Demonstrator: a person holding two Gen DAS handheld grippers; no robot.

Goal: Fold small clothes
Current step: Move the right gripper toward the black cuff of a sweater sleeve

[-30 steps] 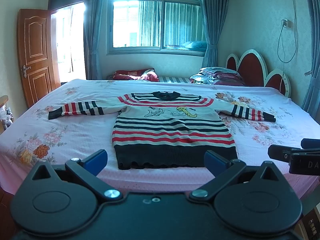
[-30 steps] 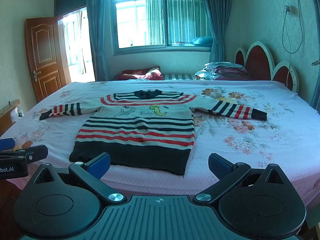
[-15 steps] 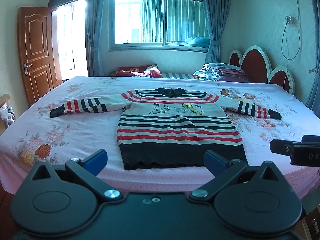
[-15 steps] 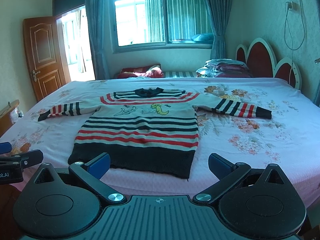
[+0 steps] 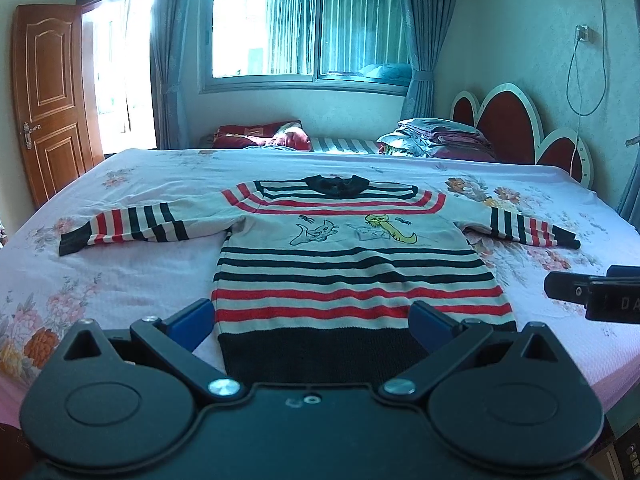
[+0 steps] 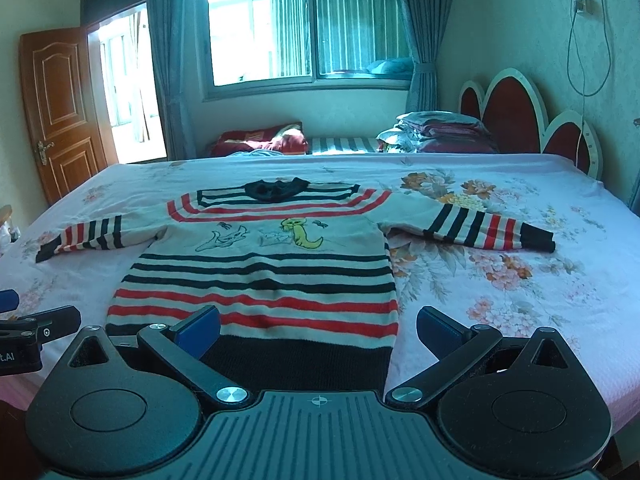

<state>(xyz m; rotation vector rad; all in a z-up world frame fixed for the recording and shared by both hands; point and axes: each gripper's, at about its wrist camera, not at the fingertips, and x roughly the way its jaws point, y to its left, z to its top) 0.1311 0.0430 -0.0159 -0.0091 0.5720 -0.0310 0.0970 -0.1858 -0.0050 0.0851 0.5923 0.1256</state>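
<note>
1. Both grippers have advanced toward the bed since the earlier frames; the striped sweater (image 5: pixel 356 276) now fills more of each view.
2. Left gripper (image 5: pixel 310 324): jaws wide, holding nothing, poised over the dark hem (image 5: pixel 320 354).
3. Right gripper (image 6: pixel 318 330): jaws wide, empty, at the hem's right corner.
4. Sweater position: flat, face up, both sleeves spread, near the mattress's front edge.
5. Recommended step: pinch one sleeve cuff (image 6: pixel 538 238) through a single layer and fold it across the chest.
6. Clearance: open floral sheet (image 6: pixel 500 300) on both sides; stacked bedding (image 5: pixel 436 140) lies well apart, beyond the collar.
</note>
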